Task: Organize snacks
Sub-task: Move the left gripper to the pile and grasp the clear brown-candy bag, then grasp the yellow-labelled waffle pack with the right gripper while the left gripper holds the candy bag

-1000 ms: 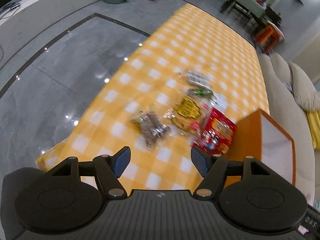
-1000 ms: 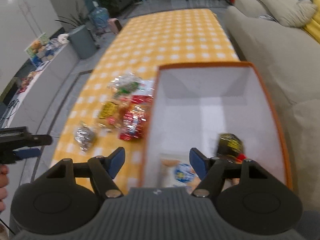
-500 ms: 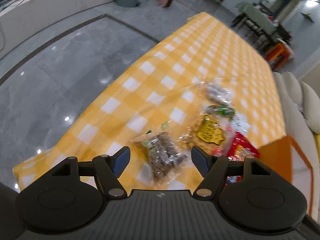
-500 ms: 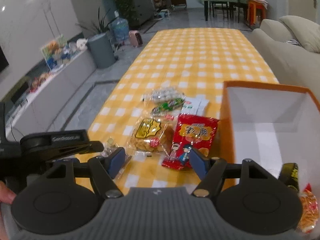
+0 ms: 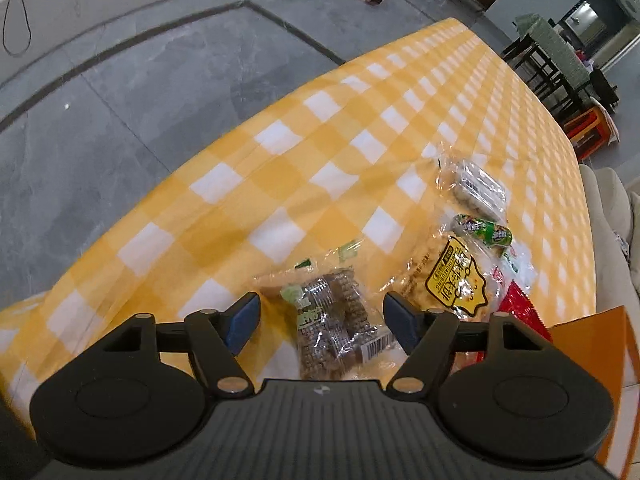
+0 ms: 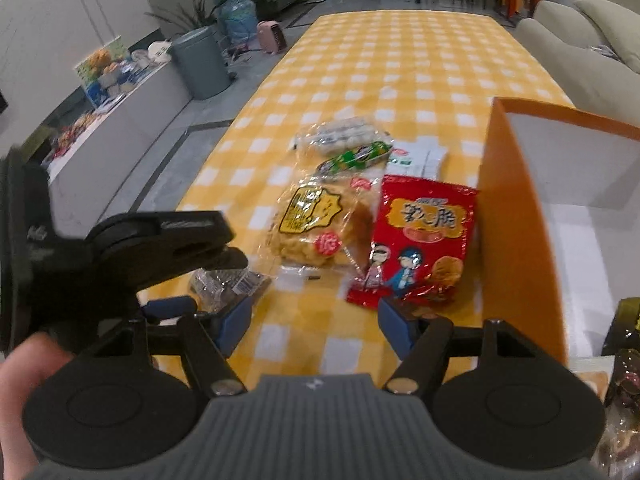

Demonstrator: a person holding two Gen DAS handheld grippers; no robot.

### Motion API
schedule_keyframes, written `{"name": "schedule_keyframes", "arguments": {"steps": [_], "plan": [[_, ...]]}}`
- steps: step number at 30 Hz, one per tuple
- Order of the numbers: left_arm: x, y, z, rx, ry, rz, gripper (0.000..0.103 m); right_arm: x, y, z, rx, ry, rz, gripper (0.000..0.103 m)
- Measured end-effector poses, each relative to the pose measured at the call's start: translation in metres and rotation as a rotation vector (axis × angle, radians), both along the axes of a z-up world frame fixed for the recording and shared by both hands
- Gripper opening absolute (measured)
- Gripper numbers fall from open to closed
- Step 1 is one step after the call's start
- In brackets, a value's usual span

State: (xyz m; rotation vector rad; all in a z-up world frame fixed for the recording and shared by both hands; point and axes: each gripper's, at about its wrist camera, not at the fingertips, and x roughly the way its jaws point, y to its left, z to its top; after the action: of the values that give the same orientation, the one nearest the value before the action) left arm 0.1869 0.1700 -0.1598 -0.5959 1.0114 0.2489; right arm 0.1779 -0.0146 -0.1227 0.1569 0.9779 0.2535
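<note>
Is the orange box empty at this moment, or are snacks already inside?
Not empty. In the right wrist view, dark snack packets lie inside the orange box at its near corner; most of its white floor is bare.

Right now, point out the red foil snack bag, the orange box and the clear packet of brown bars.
red foil snack bag [image 6: 424,240], right wrist view, front panel
orange box [image 6: 516,224], right wrist view, outer wall
clear packet of brown bars [image 5: 332,320], left wrist view, middle

Six snack packets [image 6: 414,240] on the table, one orange box [image 6: 516,216].

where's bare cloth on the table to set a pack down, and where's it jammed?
Free: the tablecloth beyond the white-ball pack, and left of the brown-bar pack. Crowded: yellow-label bag, red bag and green pack beside the orange box.
</note>
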Motion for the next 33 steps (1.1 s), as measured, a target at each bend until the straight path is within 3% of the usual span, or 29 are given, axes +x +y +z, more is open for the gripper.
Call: {"name": "schedule_keyframes", "arguments": {"steps": [6, 10, 14, 23, 29, 30, 32, 33], "plan": [[0.004, -0.013, 0.001, 0.089, 0.002, -0.049, 0.082, 0.004, 0.001, -0.013, 0.012, 0.049, 0.004, 0.069], [0.0, -0.008, 0.001, 0.032, -0.031, -0.054, 0.053, 0.005, -0.002, -0.015, -0.009, 0.055, -0.008, 0.069], [-0.004, 0.001, 0.001, -0.001, -0.032, -0.037, 0.046, 0.004, -0.005, -0.014, -0.024, 0.05, -0.021, 0.069], [-0.012, 0.017, 0.003, -0.045, 0.043, -0.015, 0.045, 0.005, -0.011, 0.001, -0.045, 0.018, -0.052, 0.068], [-0.022, 0.027, 0.002, -0.113, 0.063, 0.009, 0.045, 0.03, -0.012, 0.006, -0.019, 0.063, -0.054, 0.069], [-0.024, 0.029, 0.002, -0.12, 0.062, 0.012, 0.045, 0.036, -0.012, 0.007, 0.004, 0.066, -0.077, 0.071], [-0.026, 0.032, 0.001, -0.135, 0.062, 0.016, 0.044, 0.053, -0.01, 0.004, 0.089, 0.096, -0.099, 0.087], [-0.026, 0.034, 0.001, -0.144, 0.063, 0.015, 0.044, 0.063, -0.007, 0.001, 0.11, 0.12, -0.103, 0.088]]}}
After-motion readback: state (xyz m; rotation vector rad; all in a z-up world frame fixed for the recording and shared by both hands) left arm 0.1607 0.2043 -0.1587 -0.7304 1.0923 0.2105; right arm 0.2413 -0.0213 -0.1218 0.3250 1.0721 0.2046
